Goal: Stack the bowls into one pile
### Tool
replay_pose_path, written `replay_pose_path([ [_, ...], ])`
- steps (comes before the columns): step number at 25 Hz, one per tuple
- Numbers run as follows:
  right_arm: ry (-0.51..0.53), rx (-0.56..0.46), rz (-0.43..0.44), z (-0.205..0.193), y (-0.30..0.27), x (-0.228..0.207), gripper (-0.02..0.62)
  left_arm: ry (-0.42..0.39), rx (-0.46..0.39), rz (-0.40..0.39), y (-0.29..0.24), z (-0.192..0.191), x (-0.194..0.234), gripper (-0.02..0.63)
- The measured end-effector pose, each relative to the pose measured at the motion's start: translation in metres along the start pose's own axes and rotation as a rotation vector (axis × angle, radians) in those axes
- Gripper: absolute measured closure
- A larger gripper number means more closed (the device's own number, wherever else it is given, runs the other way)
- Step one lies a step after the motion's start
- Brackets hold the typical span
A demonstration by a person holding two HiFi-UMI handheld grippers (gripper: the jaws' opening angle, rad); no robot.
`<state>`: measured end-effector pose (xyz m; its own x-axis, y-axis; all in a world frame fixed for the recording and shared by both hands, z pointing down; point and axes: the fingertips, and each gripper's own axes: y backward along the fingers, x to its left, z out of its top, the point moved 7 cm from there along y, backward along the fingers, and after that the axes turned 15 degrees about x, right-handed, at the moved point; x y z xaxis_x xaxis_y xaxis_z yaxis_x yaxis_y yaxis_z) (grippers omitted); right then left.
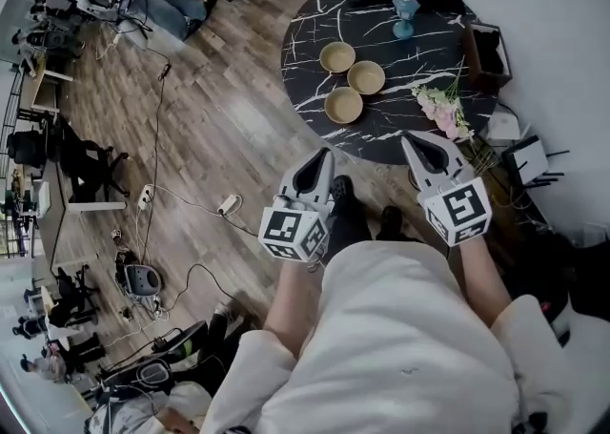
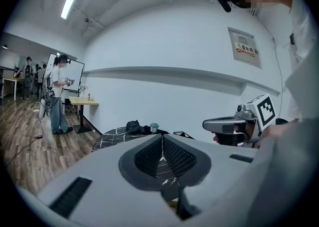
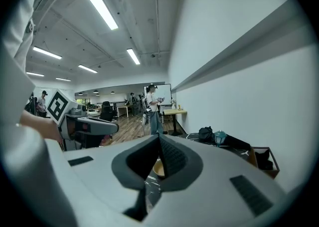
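Left gripper (image 1: 326, 153) and right gripper (image 1: 408, 143) have fingers (image 2: 177, 158) closed, empty; only head view shows all 3 bowls (image 1: 366, 76).

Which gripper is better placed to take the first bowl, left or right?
Probably left: the left gripper is closest to the nearest bowl; the right gripper is farther off. Both are shut and empty.
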<state>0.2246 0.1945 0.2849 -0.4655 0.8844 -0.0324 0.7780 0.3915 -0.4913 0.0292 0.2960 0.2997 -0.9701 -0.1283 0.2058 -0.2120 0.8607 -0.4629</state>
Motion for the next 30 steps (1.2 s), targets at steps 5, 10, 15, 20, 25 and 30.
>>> replay_pose_path([
  [5,-0.013,0.016,-0.021,0.004,-0.013,-0.003,0.592,-0.006,0.022,-0.026,-0.011,0.001,0.014,0.594],
  [10,-0.023,0.033,-0.056,0.014,-0.028,-0.008,0.591,-0.014,0.019,-0.056,-0.026,0.015,0.032,0.594],
  [15,-0.050,0.045,-0.076,0.022,-0.049,-0.009,0.579,-0.034,0.025,-0.084,-0.040,0.027,0.056,0.592],
  [20,-0.073,0.043,-0.110,0.038,-0.071,-0.012,0.535,-0.057,0.042,-0.128,-0.055,0.039,0.083,0.553],
  [25,-0.102,0.044,-0.154,0.049,-0.095,-0.015,0.482,-0.078,0.048,-0.175,-0.071,0.053,0.111,0.537],
  [30,-0.135,0.059,-0.206,0.057,-0.114,-0.017,0.459,-0.094,0.066,-0.236,-0.090,0.061,0.134,0.525],
])
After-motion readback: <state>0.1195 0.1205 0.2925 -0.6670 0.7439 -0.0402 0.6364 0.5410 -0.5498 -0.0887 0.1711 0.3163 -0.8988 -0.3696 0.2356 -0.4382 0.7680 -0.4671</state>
